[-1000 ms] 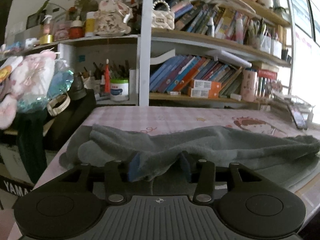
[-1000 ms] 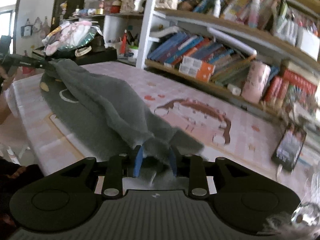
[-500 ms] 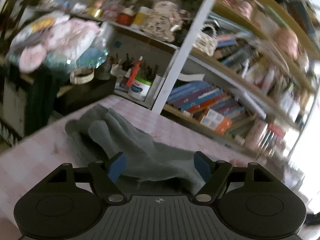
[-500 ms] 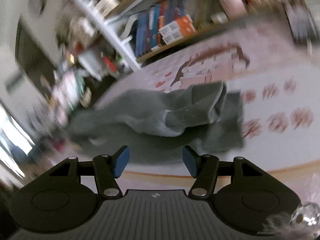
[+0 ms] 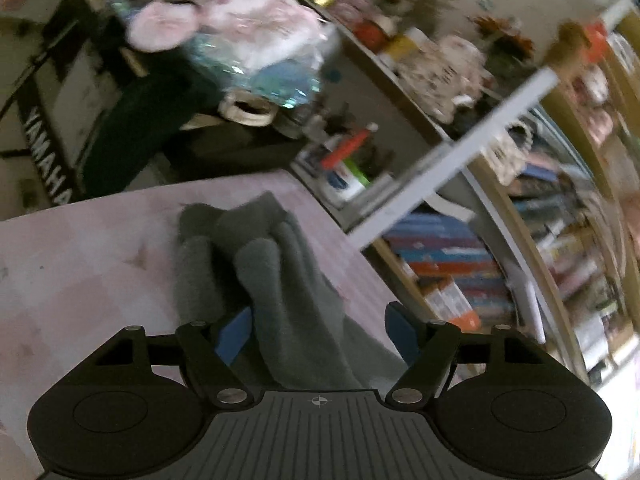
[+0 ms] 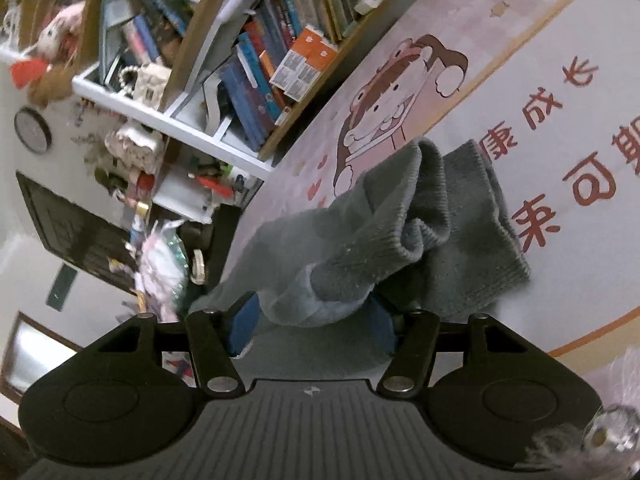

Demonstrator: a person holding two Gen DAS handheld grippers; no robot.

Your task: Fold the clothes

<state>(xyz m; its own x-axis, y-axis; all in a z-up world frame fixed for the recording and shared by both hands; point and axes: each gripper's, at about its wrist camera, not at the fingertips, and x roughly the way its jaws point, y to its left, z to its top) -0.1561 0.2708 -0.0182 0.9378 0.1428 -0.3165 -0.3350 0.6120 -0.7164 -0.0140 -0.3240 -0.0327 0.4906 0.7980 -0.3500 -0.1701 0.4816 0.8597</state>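
Note:
A grey knitted garment (image 5: 280,280) lies in thick folds on the pink cartoon tablecloth (image 5: 80,264). My left gripper (image 5: 318,336) hangs low over its near end; its jaws stand wide and are closing, the cloth lies between them, and neither blue pad presses it. In the right wrist view the ribbed end of the garment (image 6: 400,220) is doubled over on the tablecloth (image 6: 540,100). My right gripper (image 6: 313,328) is open, with a fold of the cloth lying loosely between its blue pads. Both views are strongly rolled.
A crowded bookshelf (image 5: 460,264) (image 6: 260,80) runs along the table's far edge. At the left end stand a black keyboard instrument (image 5: 44,160), a pile of plush toys (image 5: 224,20) and a pen cup (image 5: 344,184). Something shiny (image 6: 612,432) sits near the right hand.
Both grippers were shut on the grey garment and lifted it; both have since opened, and it now lies folded on the table. Both hands rolled and dropped lower.

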